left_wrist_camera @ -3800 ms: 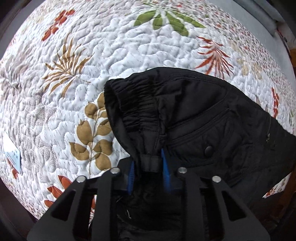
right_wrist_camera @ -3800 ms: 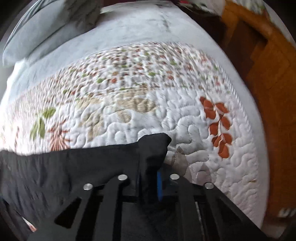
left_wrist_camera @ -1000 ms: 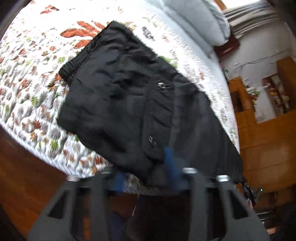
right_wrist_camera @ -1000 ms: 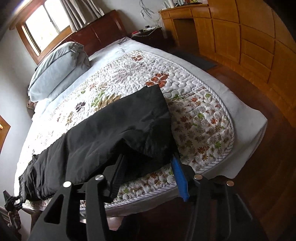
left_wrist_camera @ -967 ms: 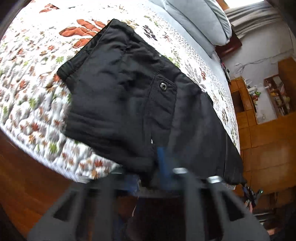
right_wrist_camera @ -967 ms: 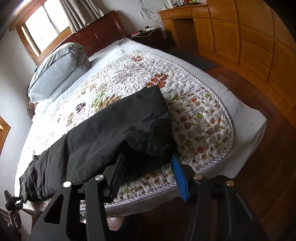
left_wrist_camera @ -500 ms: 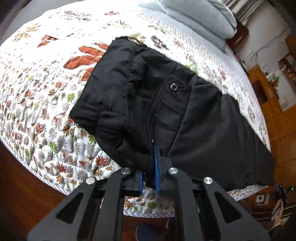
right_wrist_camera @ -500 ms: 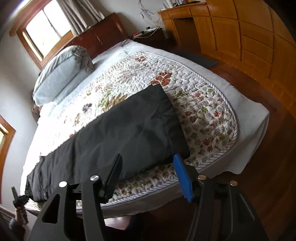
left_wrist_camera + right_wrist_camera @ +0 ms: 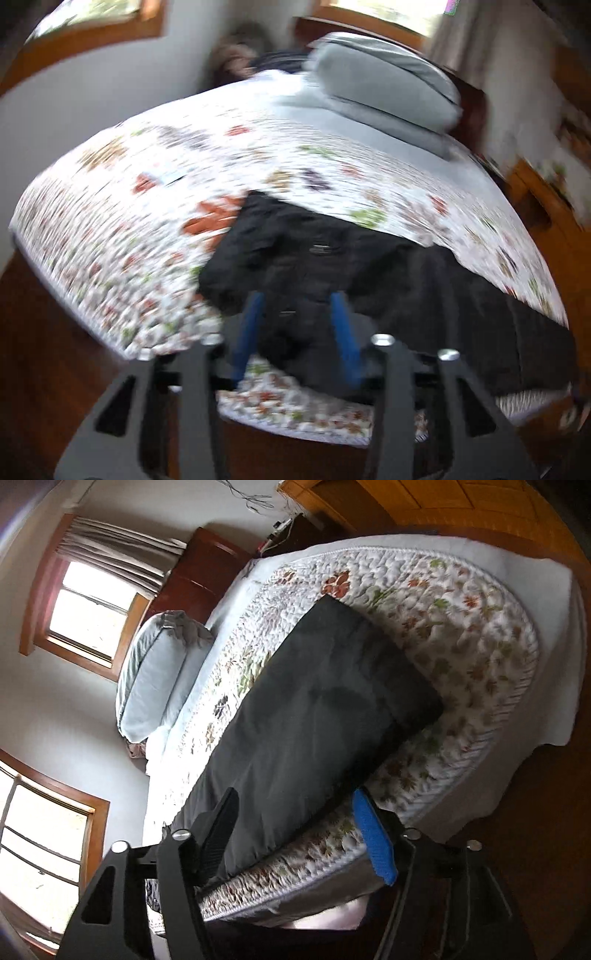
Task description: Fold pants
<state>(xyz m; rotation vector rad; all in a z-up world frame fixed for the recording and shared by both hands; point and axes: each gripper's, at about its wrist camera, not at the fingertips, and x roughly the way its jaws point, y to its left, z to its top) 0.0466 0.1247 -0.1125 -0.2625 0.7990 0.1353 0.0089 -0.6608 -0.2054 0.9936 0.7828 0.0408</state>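
Two claws are in my views, and neither one has cloth in its grip. On my left gripper (image 9: 297, 314) the jaws are opening; the blue pads (image 9: 249, 325) stand apart with the black pants (image 9: 332, 266) seen in the gap beyond them, and I see no pad pressing on the fabric, though this view is badly smeared. From the left wrist camera the pants lie on the floral quilt (image 9: 129, 221), their bunched end toward 11 o'clock and the rest running off toward 4 o'clock along the near edge of the bed. A grey pillow (image 9: 384, 85) sits at 1 o'clock at the far end of the bed, with a wooden-framed window (image 9: 85, 22) up at 10 o'clock.

My right gripper (image 9: 295, 819) has its jaws closing slightly, yet they stand fairly wide with a clear gap: the black finger (image 9: 218, 827) at 8 o'clock and the blue pad (image 9: 373, 838) at 5 o'clock. In the right wrist view the pants (image 9: 314, 716) stretch as a long dark strip from 1 o'clock, where the squared end lies flat on the quilt (image 9: 461, 627), down to 7 o'clock behind the black finger. The blue pad appears beside the quilt's edge, clear of the pants. A pale blue pillow (image 9: 155, 679) lies at 10 o'clock by the dark headboard (image 9: 199, 568), and the wooden floor (image 9: 535, 849) fills 4 o'clock
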